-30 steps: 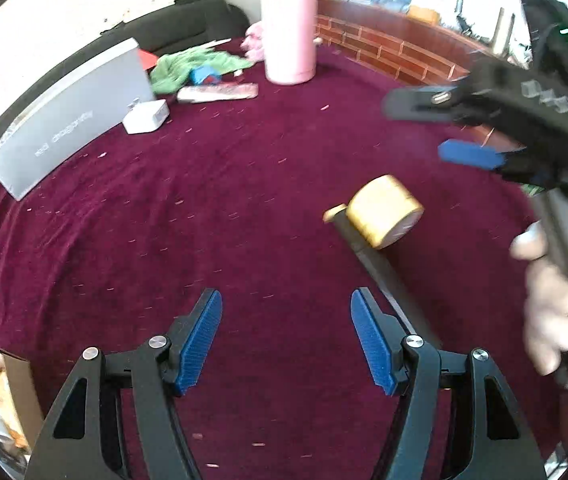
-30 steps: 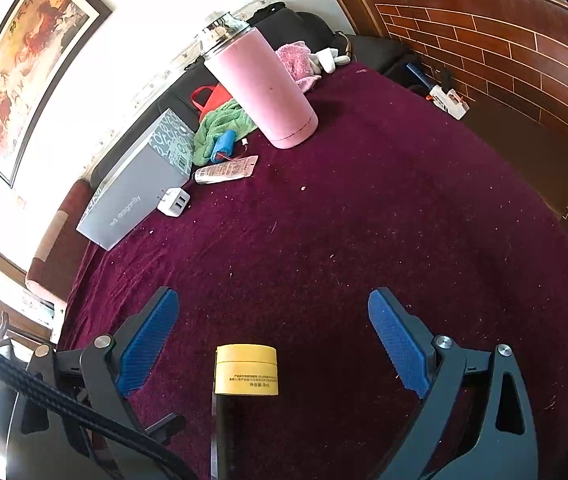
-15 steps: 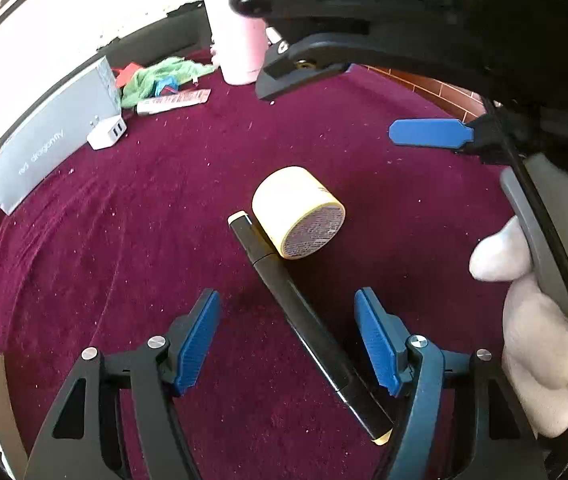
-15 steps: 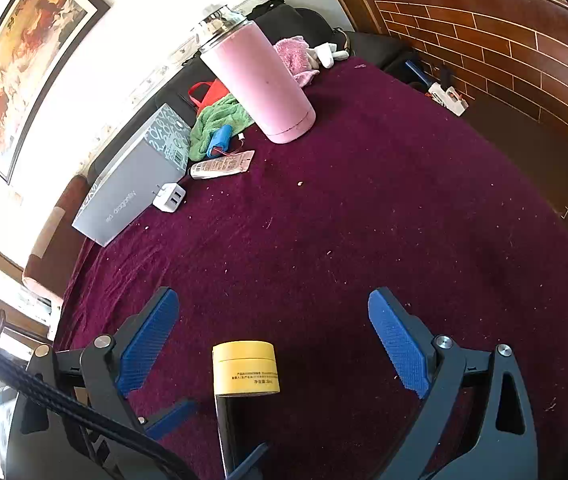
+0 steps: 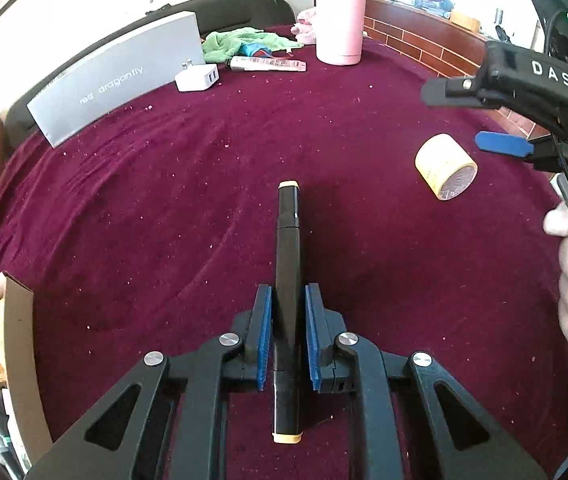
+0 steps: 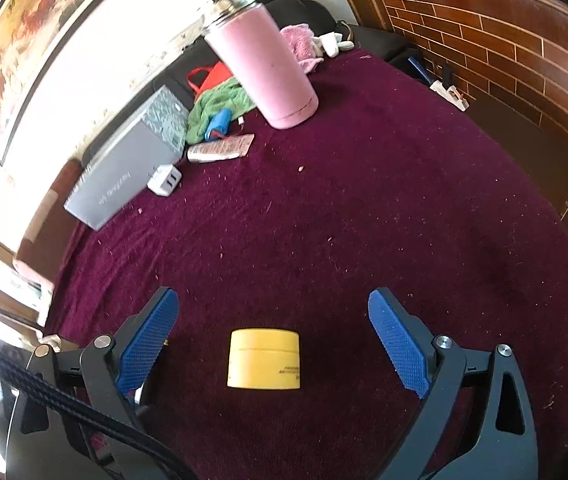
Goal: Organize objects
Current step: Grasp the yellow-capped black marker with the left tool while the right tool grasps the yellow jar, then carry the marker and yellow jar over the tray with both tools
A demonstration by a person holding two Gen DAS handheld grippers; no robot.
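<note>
My left gripper (image 5: 288,300) is shut on a black marker pen (image 5: 288,248) with cream end caps; the pen points away from me over the maroon cloth (image 5: 163,208). A small yellow jar (image 5: 446,167) lies on its side to the right of the pen. In the right wrist view the same yellow jar (image 6: 263,359) lies on the cloth between the fingers of my right gripper (image 6: 273,322), which is open and not touching it. The right gripper also shows at the right of the left wrist view (image 5: 504,145).
At the back stand a pink tumbler (image 6: 261,70), a grey box (image 5: 119,76), a white charger (image 5: 197,77), a tube (image 5: 267,64) and a green cloth (image 5: 239,42). A cardboard box edge (image 5: 23,360) is at the left. A brick wall (image 6: 524,64) runs along the right.
My left gripper closed on the black pen, which now lies straight between its fingers. The yellow jar now sits apart from the pen. The right gripper stays open around the jar.
</note>
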